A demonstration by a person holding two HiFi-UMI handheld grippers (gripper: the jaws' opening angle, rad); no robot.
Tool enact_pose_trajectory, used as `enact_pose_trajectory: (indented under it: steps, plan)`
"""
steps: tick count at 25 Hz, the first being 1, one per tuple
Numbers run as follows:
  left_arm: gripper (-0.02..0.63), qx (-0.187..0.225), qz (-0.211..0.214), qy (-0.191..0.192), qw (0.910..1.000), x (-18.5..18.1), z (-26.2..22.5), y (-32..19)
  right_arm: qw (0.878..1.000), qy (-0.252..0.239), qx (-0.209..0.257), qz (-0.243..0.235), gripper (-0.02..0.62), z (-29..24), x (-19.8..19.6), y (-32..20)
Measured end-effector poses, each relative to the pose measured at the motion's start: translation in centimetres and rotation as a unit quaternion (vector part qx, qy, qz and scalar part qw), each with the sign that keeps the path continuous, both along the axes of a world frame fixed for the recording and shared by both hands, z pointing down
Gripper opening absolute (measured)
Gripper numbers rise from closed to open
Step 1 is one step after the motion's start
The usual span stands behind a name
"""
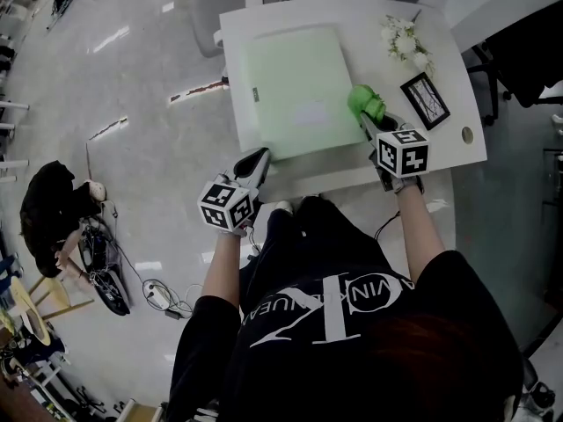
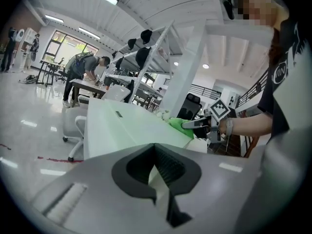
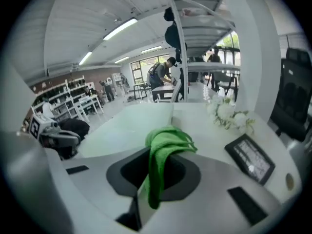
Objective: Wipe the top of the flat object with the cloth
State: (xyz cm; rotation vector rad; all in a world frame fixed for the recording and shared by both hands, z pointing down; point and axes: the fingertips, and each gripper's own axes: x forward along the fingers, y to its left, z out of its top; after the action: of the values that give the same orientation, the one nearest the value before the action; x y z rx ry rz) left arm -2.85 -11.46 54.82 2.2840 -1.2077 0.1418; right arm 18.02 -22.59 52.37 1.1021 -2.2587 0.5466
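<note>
Pale green flat object (image 1: 295,90) lies flat on the white bench (image 1: 352,20), filling the left and middle of it. Green cloth (image 1: 363,102) sits at the object's right edge, about midway along, bunched and clamped in the jaws of the right gripper (image 1: 370,121). A loose fold hangs down between the jaws. Left gripper (image 1: 260,156) is at the object's near-left corner, jaws drawn together with nothing seen between them. Cannot tell whether the tips touch the corner. Right of the cloth, a small dark picture frame (image 1: 425,100). White flowers (image 1: 405,40) at the far right.
</note>
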Motion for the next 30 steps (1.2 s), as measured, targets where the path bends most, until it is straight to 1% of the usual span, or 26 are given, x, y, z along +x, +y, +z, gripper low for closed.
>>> enact_pose_trajectory:
  steps: [2,3,5,10,14,17,21,26,28,30]
  plan:
    - [0.011,-0.001,-0.016,-0.008,0.9998,-0.5,0.1,-0.1,0.999,0.034,0.037,-0.007,0.043,-0.8,-0.5,0.1]
    - [0.011,0.001,-0.025,-0.013,0.9996,-0.9,0.1,-0.1,0.998,0.036,0.050,-0.018,0.043,-1.2,-1.4,0.6]
    - [0.011,0.006,-0.038,-0.013,0.9992,-1.5,0.0,0.0,0.997,0.016,0.061,-0.053,0.043,-1.8,-4.0,1.9]
    - [0.011,0.012,-0.073,-0.015,0.9971,-3.5,-0.6,0.1,0.986,-0.031,0.049,-0.153,0.043,-2.5,-11.7,5.4]
    - [0.011,0.013,-0.098,-0.016,0.9950,-5.0,-1.1,0.9,0.974,-0.043,0.033,-0.221,0.043,-2.1,-16.6,8.5]
    - [0.011,0.014,-0.114,-0.017,0.9933,-6.0,-1.2,1.6,0.965,-0.044,0.020,-0.258,0.043,-1.5,-19.1,10.4]
    - [0.011,0.013,-0.130,-0.025,0.9911,-7.2,-1.1,2.5,0.955,-0.041,0.003,-0.294,0.043,-0.6,-20.8,12.4]
    - [0.011,0.010,-0.139,-0.023,0.9900,-7.9,-0.9,2.7,0.944,-0.024,-0.006,-0.328,0.043,0.6,-21.3,13.7]
    - [0.011,0.009,-0.137,-0.022,0.9903,-7.9,-0.7,2.5,0.943,-0.029,-0.010,-0.331,0.043,0.7,-21.1,13.8]
    - [0.011,0.009,-0.132,-0.022,0.9910,-7.7,-0.7,2.2,0.947,-0.041,-0.018,-0.319,0.043,0.6,-20.7,13.4]
